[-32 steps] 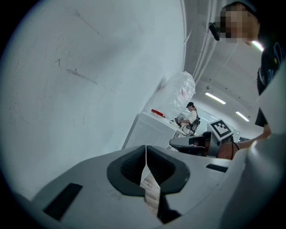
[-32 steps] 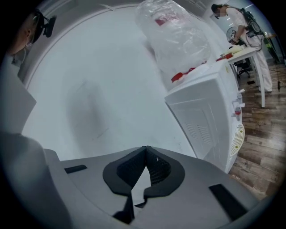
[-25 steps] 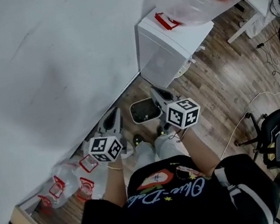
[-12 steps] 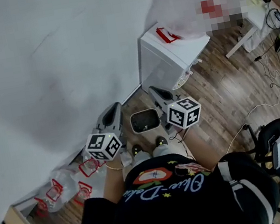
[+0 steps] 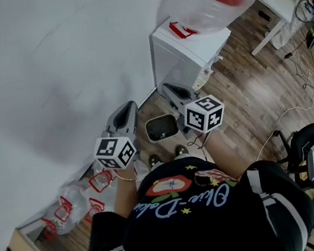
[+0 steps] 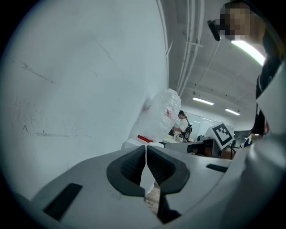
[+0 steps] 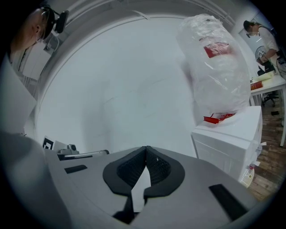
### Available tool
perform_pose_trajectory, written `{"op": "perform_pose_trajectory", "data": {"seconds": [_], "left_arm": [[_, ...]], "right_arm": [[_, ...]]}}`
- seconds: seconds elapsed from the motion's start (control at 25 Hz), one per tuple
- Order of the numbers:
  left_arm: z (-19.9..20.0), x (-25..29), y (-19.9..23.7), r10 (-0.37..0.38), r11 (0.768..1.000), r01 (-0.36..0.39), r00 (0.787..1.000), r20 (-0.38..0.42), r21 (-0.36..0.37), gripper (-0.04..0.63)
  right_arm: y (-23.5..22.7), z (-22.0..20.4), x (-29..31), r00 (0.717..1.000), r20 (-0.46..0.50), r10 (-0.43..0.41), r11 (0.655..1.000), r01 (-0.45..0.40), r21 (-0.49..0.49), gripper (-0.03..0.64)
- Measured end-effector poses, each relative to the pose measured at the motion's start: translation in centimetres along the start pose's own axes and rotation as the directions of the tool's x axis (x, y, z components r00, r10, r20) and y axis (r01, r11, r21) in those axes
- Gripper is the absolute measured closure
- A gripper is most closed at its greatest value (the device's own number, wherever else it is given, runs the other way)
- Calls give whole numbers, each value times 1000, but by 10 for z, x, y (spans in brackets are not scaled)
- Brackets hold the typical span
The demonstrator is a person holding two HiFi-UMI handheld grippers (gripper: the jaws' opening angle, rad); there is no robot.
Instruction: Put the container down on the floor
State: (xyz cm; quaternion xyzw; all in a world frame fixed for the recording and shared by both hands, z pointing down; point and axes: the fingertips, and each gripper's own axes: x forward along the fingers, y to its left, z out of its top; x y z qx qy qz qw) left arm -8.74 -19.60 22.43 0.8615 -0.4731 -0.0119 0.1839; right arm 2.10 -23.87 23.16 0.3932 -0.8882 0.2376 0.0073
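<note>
W/ container (image 5: 161,127) resting on floor (image 5: 248,94), left hand-held gripper (image 5: 127,108) & right hand-held gripper (image 5: 170,88), both pressed together & empty, have risen above it, so task prob. done.

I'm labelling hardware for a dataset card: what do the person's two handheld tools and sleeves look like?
The left tool and right tool are grey, tapering wedges with black ribbed pads, each carrying a white cube of black square markers. Sleeves are black with pale stripes.
</note>
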Motion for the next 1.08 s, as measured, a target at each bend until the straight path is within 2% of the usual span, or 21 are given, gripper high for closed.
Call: {"op": "perform_pose_trajectory", "data": {"seconds": [1.08], "left_arm": [[1,0,-3,6,1000,-6,1000,2,9,586]], "right_arm": [[5,1,-5,1000,5,11,1000,-11,-8,617]]}}
